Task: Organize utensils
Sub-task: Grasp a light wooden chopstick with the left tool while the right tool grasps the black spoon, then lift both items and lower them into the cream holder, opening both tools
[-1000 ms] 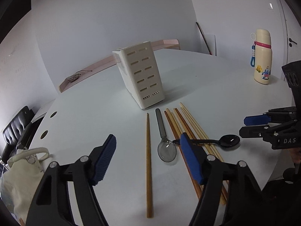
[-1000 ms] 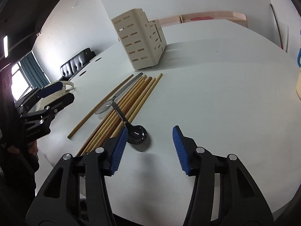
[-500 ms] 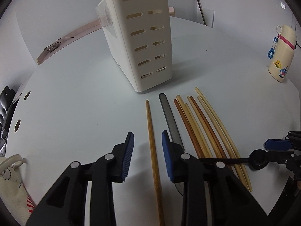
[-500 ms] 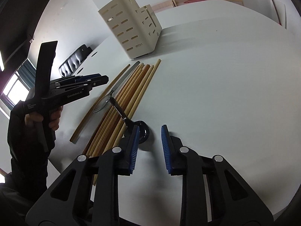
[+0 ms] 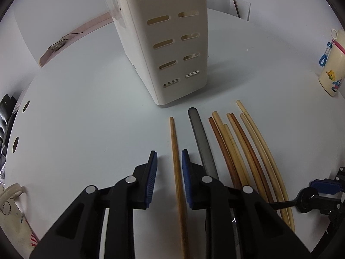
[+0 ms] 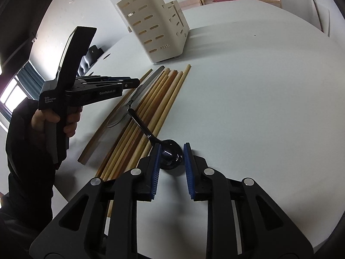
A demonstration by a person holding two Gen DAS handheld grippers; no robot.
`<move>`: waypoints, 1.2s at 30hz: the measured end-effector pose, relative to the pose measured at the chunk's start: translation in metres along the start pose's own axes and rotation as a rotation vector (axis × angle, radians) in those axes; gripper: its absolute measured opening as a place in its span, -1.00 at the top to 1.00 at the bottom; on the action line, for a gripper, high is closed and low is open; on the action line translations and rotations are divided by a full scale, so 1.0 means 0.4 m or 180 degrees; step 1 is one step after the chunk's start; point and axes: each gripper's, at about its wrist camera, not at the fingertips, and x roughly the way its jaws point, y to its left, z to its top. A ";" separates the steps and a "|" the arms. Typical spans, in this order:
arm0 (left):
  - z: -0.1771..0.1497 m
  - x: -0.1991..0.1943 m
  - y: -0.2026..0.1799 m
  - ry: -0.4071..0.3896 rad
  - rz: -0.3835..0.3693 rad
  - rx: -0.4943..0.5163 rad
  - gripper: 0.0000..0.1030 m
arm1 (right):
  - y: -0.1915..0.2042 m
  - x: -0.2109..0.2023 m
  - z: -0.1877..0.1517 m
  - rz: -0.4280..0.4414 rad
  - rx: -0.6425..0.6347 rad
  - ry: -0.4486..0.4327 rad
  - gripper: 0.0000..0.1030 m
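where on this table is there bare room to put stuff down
Bare: table between chopsticks and its far rim; also between the lone chopstick and the edge holes. Crowded: the utensil row below the holder.

I see soft, even daylight; the holder (image 5: 172, 43) casts a faint shadow rightward on the counter (image 5: 86, 118); fisheye edges vignette dark.

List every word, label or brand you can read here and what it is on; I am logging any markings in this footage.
"GenRobot.AI": side of the left gripper, right wrist view.
"Data Acquisition System": small, on the same gripper's body, just readable.
Bottle: cartoon picture only, no readable words.
Cloth bag: tiny print, too blurred to read.
Utensil holder: no text.
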 end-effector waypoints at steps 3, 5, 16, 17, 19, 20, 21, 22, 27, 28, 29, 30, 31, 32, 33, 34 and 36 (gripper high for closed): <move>0.004 0.004 -0.001 0.0018 0.0023 0.0015 0.56 | 0.002 0.003 0.001 -0.0034 -0.0024 -0.0007 0.67; 0.006 0.004 -0.003 0.0026 0.0034 0.0024 0.61 | 0.003 0.004 0.001 -0.0047 -0.0035 -0.0009 0.69; 0.009 0.002 -0.018 0.0014 -0.0019 -0.0006 0.89 | 0.000 -0.001 -0.011 -0.0017 -0.0016 -0.0027 0.92; 0.009 0.001 -0.020 0.0009 -0.0016 -0.0011 0.90 | 0.000 -0.003 -0.011 -0.0012 -0.0020 -0.0039 0.93; 0.006 -0.002 -0.023 0.0001 -0.0035 -0.0044 0.90 | 0.001 -0.010 -0.011 -0.0013 -0.0029 -0.0073 0.93; 0.006 -0.003 -0.021 -0.0002 -0.0052 -0.0069 0.90 | 0.001 -0.014 -0.012 -0.0017 -0.0037 -0.0088 0.93; 0.005 -0.003 -0.019 -0.0008 -0.0066 -0.0095 0.90 | 0.001 -0.020 -0.012 -0.0017 -0.0040 -0.0115 0.94; 0.002 -0.005 -0.015 -0.0014 -0.0075 -0.0120 0.90 | 0.002 -0.025 -0.011 -0.0021 -0.0055 -0.0136 0.94; -0.010 -0.050 0.006 -0.0242 -0.0133 -0.0200 0.90 | 0.008 -0.053 0.008 -0.0106 -0.0182 -0.0255 0.94; -0.012 -0.063 0.008 -0.0302 -0.0150 -0.0216 0.90 | 0.009 -0.058 0.015 -0.0132 -0.0210 -0.0281 0.94; -0.014 -0.077 0.010 -0.0370 -0.0165 -0.0236 0.90 | 0.009 -0.064 0.021 -0.0158 -0.0232 -0.0305 0.94; -0.017 -0.092 0.013 -0.0439 -0.0172 -0.0252 0.90 | 0.009 -0.070 0.029 -0.0185 -0.0251 -0.0330 0.94; -0.019 -0.108 0.016 -0.0511 -0.0179 -0.0269 0.90 | 0.011 -0.071 0.041 -0.0212 -0.0280 -0.0355 0.94; -0.022 -0.125 0.020 -0.0595 -0.0184 -0.0295 0.90 | 0.013 -0.079 0.051 -0.0243 -0.0317 -0.0388 0.94; -0.025 -0.142 0.023 -0.0683 -0.0189 -0.0314 0.90 | 0.015 -0.088 0.062 -0.0274 -0.0353 -0.0424 0.94; -0.028 -0.163 0.025 -0.0789 -0.0196 -0.0328 0.90 | 0.020 -0.098 0.074 -0.0308 -0.0396 -0.0469 0.94; -0.034 -0.207 0.027 -0.1030 -0.0204 -0.0339 0.90 | 0.032 -0.122 0.103 -0.0395 -0.0504 -0.0585 0.94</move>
